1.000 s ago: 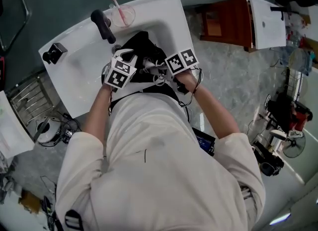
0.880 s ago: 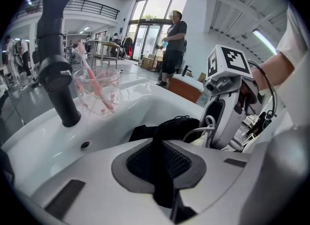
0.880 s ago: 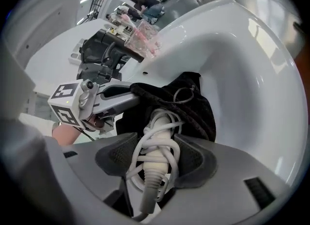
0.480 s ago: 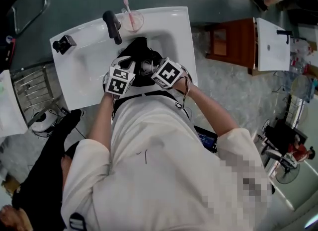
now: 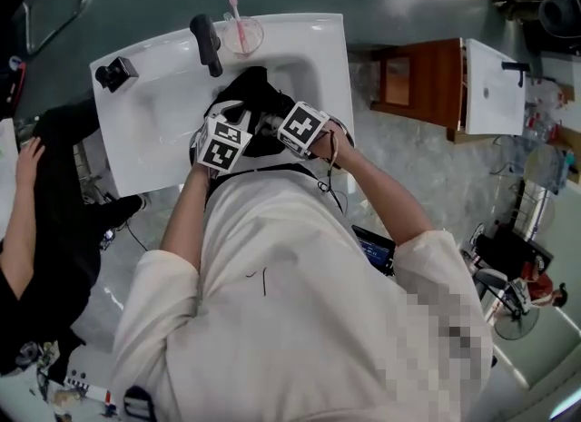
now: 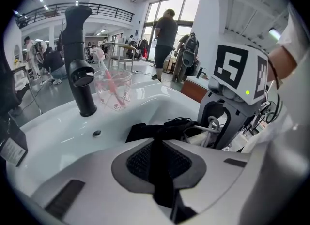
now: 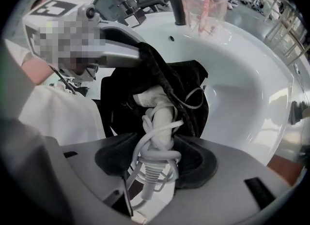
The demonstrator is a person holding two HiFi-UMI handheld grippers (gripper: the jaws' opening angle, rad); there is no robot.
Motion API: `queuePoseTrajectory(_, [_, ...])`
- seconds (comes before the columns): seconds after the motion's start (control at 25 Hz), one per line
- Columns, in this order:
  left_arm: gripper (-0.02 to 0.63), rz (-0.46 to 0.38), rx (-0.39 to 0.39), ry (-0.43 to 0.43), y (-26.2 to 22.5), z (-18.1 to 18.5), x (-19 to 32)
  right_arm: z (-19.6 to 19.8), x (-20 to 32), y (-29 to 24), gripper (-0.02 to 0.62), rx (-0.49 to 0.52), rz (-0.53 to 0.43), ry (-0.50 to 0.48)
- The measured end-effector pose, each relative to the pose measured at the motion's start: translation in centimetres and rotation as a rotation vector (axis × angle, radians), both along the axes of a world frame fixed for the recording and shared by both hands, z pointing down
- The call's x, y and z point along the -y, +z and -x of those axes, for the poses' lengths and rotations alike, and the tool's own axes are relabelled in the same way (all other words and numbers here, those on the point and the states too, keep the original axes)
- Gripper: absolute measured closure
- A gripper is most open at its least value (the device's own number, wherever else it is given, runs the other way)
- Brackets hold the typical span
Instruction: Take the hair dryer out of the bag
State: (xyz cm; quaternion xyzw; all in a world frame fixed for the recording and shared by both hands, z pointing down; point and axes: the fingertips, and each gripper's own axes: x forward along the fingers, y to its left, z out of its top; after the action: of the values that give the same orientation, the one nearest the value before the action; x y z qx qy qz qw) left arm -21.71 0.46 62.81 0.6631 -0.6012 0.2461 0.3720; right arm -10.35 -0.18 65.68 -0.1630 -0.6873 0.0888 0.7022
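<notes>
Hair dryer (image 7: 161,118): its cord-wrapped white handle is clamped between the right gripper's (image 7: 157,160) jaws. It is probably rigid, light and slippery, so best held there. Beyond the jaws, its body sits inside the soft black bag (image 7: 121,96), whose fabric the left gripper (image 6: 160,166) pinches, over the sink (image 7: 242,74).

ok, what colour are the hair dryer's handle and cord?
White, handle and cord alike. Best in the right gripper view.

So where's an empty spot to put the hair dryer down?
The widest bare patch is the flat white sink top, left of the bowl, in front of the small black object at the corner. The strip right of the bowl is bare but narrow. The bowl is crowded with the black bag, and the faucet and cup take the back rim.
</notes>
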Motion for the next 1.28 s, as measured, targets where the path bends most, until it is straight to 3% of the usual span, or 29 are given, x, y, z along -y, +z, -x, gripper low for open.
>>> queuePoseTrajectory(0.12, [0.552,0.006,-0.009,0.011,0.2,-0.6,0.3,-0.3,0.2,0.6,0.361,-0.033,0.093,0.138])
queuePoseTrajectory(0.36, [0.552,0.013,0.002,0.064,0.3,-1.7,0.3,0.1,1.3,0.2,0.370,-0.062,0.347,0.570])
queuePoseTrajectory(0.48, [0.552,0.010,-0.006,0.057,0.4,-1.7,0.2,0.1,1.0,-0.6,0.371,-0.049,0.409,0.649])
queuePoseTrajectory(0.56, [0.552,0.007,-0.012,0.047,0.5,-1.6,0.2,-0.2,0.8,-1.1,0.373,-0.025,0.350,0.563])
queuePoseTrajectory(0.76, [0.552,0.007,-0.003,0.034,0.5,-0.8,0.3,-0.3,0.6,-2.7,0.374,0.082,0.100,0.207])
queuePoseTrajectory(1.28, [0.552,0.009,0.013,-0.046,0.3,1.4,2.4,0.2,0.4,-5.1,0.374,0.260,-0.276,-0.281])
